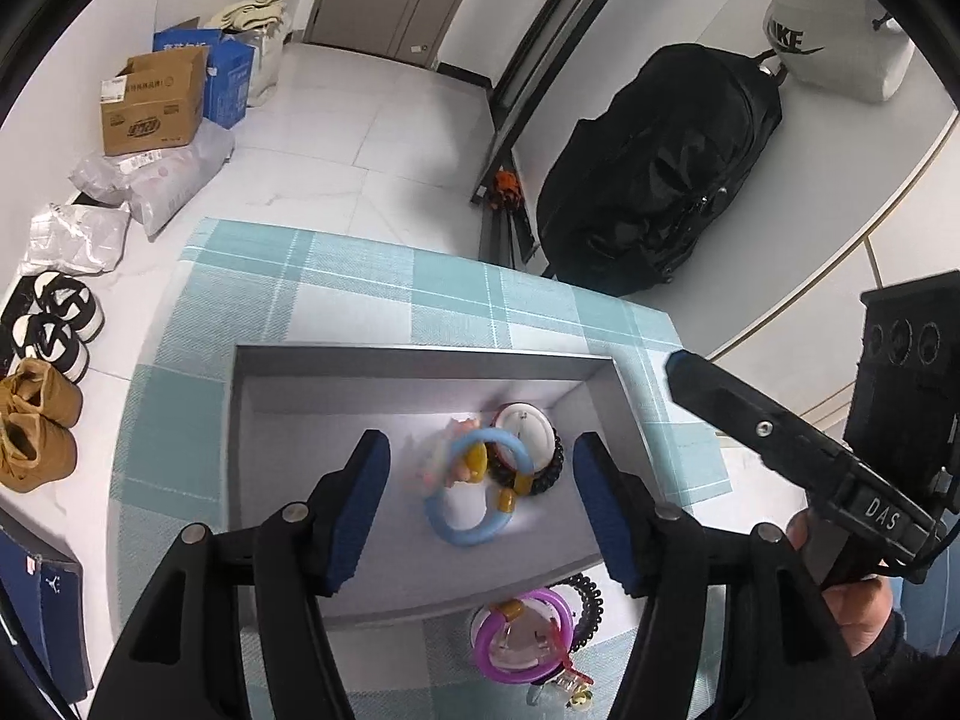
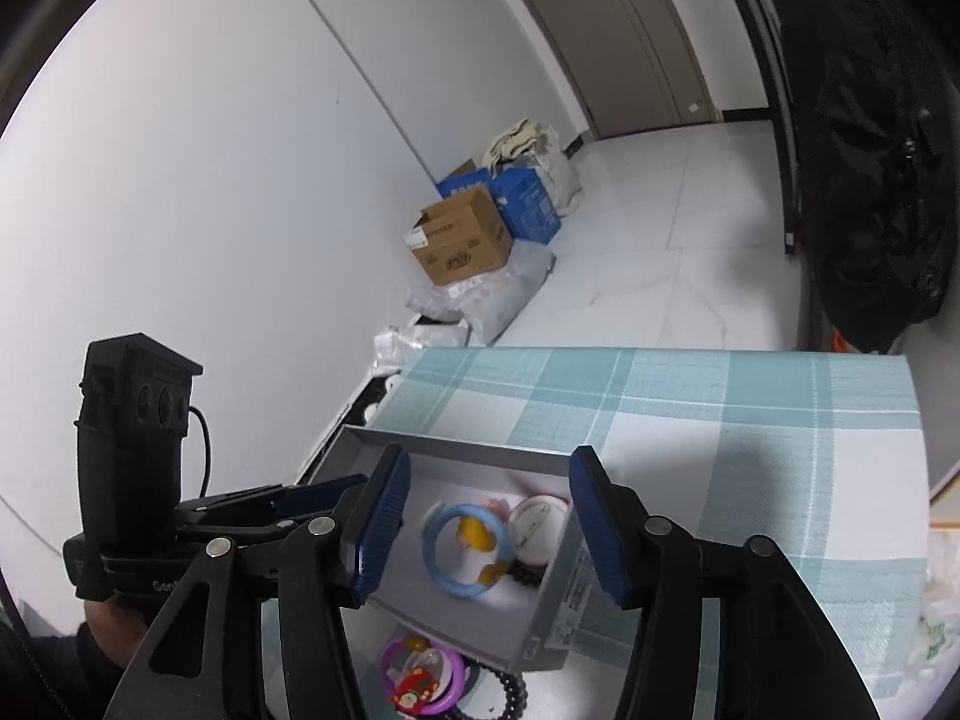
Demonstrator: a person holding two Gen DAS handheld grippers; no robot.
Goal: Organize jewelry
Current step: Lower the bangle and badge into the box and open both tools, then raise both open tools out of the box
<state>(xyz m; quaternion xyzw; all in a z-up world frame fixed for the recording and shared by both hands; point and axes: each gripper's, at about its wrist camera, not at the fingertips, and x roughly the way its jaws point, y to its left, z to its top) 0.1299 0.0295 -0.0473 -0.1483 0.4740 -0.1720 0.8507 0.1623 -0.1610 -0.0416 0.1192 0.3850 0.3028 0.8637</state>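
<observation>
Start at your left gripper (image 1: 480, 495): its blue-padded jaws stand wide apart and hold nothing, hanging over the shallow grey cardboard box (image 1: 414, 360) that sits on the teal-and-white plaid cloth (image 1: 336, 276).

Between those jaws, on the box floor toward its right end, lies a small heap of sorted jewelry. The light-blue plastic bangle (image 1: 474, 534) rests on top, crossing some amber-yellow beads (image 1: 477, 462). Against its right side sit a black beaded bracelet (image 1: 555, 468) and a round white disc-like piece (image 1: 528, 429).

The bangle looks stiff, light and smooth, so it will probably slide under the pads. Take it across the band itself, one pad inside the ring and one outside, rather than squeezing the whole hoop. The beaded bracelet is likely limp and will drape, so pinch a short run of beads and expect the rest to dangle and swing.

Nearer you, outside the box's front wall, lies the unsorted lot: a purple plastic ring (image 1: 522, 636) with a black coiled hair tie (image 1: 591, 600) touching its right side, and small clear and red bits tangled within. These seem light too, but may come up snagged together.

Your right gripper (image 2: 489, 525) is likewise spread wide and empty, looking down into the same box from the right.
</observation>
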